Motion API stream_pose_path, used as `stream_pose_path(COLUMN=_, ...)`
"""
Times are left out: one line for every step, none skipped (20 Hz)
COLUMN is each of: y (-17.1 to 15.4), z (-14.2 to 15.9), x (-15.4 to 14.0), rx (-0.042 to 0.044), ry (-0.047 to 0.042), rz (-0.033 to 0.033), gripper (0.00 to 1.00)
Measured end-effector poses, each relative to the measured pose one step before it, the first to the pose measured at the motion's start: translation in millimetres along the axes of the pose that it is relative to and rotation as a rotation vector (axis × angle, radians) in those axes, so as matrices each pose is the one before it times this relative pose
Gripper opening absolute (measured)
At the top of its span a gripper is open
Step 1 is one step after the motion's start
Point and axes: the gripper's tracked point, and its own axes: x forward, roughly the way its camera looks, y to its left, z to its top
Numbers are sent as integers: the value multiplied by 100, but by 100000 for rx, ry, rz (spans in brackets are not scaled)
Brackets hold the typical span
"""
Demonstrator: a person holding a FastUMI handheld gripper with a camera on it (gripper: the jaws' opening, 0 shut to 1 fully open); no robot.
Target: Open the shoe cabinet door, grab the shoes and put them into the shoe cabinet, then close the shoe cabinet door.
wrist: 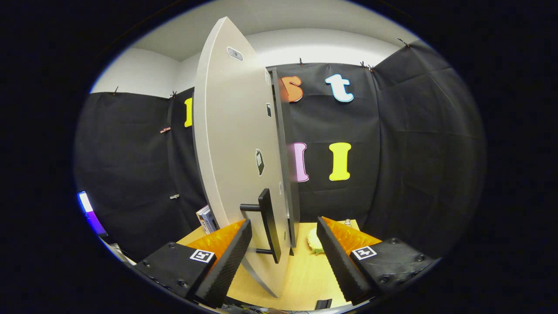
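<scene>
While the tongs [283, 255] stand apart, cabinet door [231, 144] edge-on between them, handle [268, 224] unclamped, cabinet interior hidden.

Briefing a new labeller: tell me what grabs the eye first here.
The pale cabinet door stands edge-on between the open jaws of the gripper, its dark bar handle just ahead of them. Beyond lie the wooden table and a small pale-green thing.
</scene>
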Motion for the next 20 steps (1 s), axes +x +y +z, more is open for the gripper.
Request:
stream_pose_path(y=442, z=-143, x=-3, rx=834, ry=104, rz=503, gripper=98)
stream_pose_path(y=577, z=-162, x=187, rx=609, ry=328, rz=552, gripper=98)
stream_pose_path(y=651, z=-78, x=89, rx=428, ry=-27, rz=478, gripper=98)
stream_pose_path(y=627, z=-98, x=344, rx=-57, ry=73, rz=582, gripper=98)
stream_pose_path(y=766, z=-85, x=200, rx=-237, ry=19, rz=617, gripper=98)
stream_pose_path(y=940, z=-137, x=239, rx=-511, ry=27, rz=653, gripper=98)
stream_pose_path(y=941, z=-98, x=263, rx=-603, ry=-87, rz=488, gripper=98)
stream_pose_path(y=1054, z=-140, x=365, rx=-900, ry=-164, rz=481, gripper=98)
stream_pose_path(y=935, z=-91, x=421, rx=-599, ry=-97, rz=325, gripper=98)
stream_pose_path(y=992, z=-145, x=463, rx=-494, ry=18, rz=318, gripper=98)
stream_pose_path(y=984, z=-146, x=511, rx=-125, ry=283, rz=313, gripper=98)
stream_pose_path(y=934, z=-158, x=565, rx=51, ry=305, rz=163, gripper=98)
stream_pose_path(y=727, z=-156, x=635, rx=57, ry=478, rz=-663, gripper=98)
stream_pose_path(y=673, z=-159, x=510, rx=491, ry=298, rz=-791, gripper=98)
stream_pose_path(y=726, z=-152, x=527, rx=796, ry=-1, rz=-598, gripper=99)
stream_pose_path(y=816, z=-20, x=685, rx=530, ry=23, rz=-484, gripper=99)
stream_pose_path(y=824, z=-81, x=634, rx=35, ry=-4, rz=-375, gripper=99)
stream_pose_path(y=908, z=-43, x=531, rx=-361, ry=-264, rz=-322, gripper=99)
stream_pose_path(y=857, z=-52, x=590, rx=-536, ry=-213, rz=-295, gripper=99)
stream_pose_path(y=818, z=-123, x=708, rx=-347, ry=-86, rz=-218, gripper=99)
